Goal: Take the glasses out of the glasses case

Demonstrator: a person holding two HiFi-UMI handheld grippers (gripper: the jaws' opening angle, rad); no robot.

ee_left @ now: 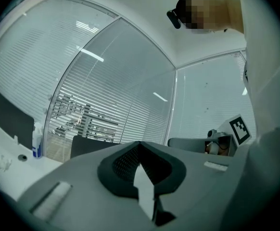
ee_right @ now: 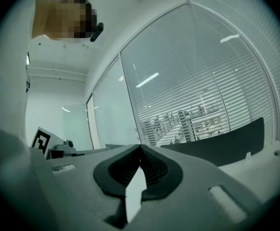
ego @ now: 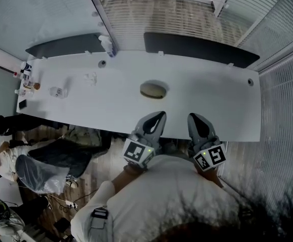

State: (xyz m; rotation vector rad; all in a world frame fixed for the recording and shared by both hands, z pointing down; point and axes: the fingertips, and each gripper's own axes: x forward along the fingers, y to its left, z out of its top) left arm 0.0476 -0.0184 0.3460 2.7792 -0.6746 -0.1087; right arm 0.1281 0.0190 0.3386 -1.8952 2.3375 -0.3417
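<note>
A beige oval glasses case (ego: 153, 89) lies closed on the white table (ego: 212, 100), a little past the middle. My left gripper (ego: 156, 117) hovers at the table's near edge, just short of the case, shut with nothing held. My right gripper (ego: 197, 119) is beside it on the right, also shut and empty. In the left gripper view the jaws (ee_left: 140, 150) meet at their tips; the right gripper view shows the same at its jaws (ee_right: 141, 153). The case does not show in either gripper view. No glasses are visible.
At the table's far edge stands a white bottle (ego: 106, 45) with a blue base. Small items lie at the left: a clear cup (ego: 57, 92) and small bottles (ego: 26, 79). Dark chair backs (ego: 197, 48) line the far side. Glass walls with blinds surround the table.
</note>
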